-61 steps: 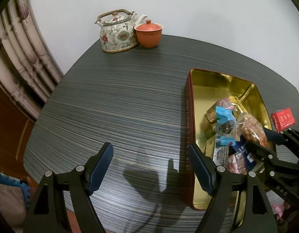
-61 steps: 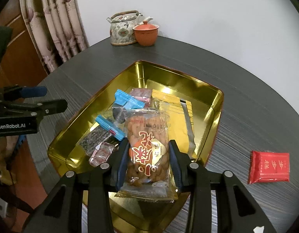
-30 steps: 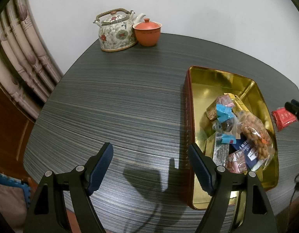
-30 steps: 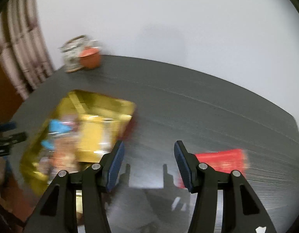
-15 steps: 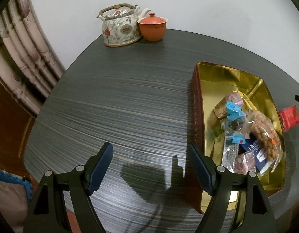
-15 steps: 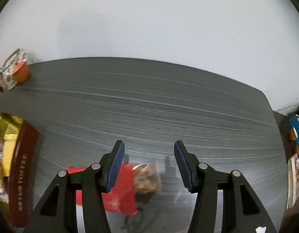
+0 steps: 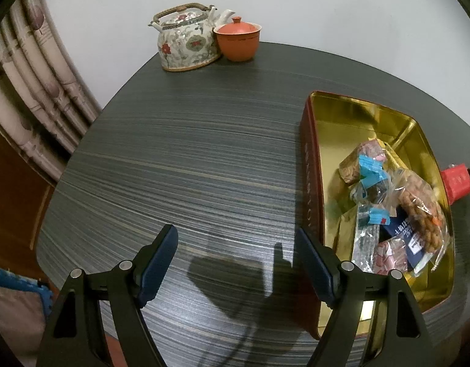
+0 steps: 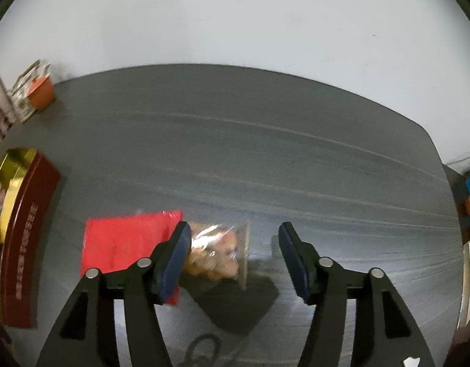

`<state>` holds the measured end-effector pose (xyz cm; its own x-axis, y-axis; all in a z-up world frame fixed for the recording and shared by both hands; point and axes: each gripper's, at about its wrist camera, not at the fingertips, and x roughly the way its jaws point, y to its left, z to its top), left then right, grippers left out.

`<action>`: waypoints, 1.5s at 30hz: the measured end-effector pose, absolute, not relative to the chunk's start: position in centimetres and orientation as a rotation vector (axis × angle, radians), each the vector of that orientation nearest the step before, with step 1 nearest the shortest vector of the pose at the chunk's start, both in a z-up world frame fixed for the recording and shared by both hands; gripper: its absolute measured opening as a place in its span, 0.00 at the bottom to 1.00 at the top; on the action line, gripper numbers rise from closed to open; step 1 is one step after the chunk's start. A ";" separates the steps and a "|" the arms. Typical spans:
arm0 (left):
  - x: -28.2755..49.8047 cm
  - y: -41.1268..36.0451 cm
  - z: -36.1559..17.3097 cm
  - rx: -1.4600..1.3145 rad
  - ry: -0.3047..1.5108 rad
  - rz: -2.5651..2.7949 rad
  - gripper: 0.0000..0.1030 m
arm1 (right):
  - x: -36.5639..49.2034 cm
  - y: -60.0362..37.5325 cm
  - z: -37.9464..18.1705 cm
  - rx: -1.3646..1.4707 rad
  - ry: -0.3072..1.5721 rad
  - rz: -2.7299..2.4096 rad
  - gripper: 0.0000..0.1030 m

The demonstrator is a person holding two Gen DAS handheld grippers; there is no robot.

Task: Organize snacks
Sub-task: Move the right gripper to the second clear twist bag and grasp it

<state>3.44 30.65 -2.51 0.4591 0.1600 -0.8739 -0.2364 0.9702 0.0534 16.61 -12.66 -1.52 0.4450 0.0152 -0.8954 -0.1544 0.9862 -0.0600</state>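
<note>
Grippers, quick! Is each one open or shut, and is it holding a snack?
Left gripper: open, holding nothing, over the bare table.
Right gripper: open, its fingers have just been opening; the clear snack bag lies between them, not gripped.

wrist views downward, sharing tin (image 7: 308, 165), table (image 7: 189, 159)

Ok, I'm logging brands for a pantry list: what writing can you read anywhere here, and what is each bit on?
Nothing reads cleanly.
Tin: gold capital letters run along its red side, too blurred to spell out.
Dark blue packet in the tin: white characters, too small to read.
Red packet on the table: faint gold marks, unreadable.
Clear snack bag: blurred, no print legible.
</note>
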 end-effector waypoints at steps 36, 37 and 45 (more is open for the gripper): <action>3.1 28.2 1.2 0.033 1.024 0.220 0.77 | 20.0 -8.8 -4.1 -0.484 1.134 0.649 0.64; 3.6 27.3 1.3 0.041 1.020 0.196 0.77 | 19.7 -9.3 -4.0 -0.479 1.124 0.642 0.62; 6.1 20.5 1.5 0.111 0.984 0.018 0.77 | 17.9 -10.8 -3.9 -0.402 1.084 0.540 0.43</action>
<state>6.14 20.50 1.50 0.5541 0.0655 -0.8299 0.0354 0.9941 0.1021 17.92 -10.84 -3.94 0.3604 0.2152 -0.9076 -0.5949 0.8025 -0.0460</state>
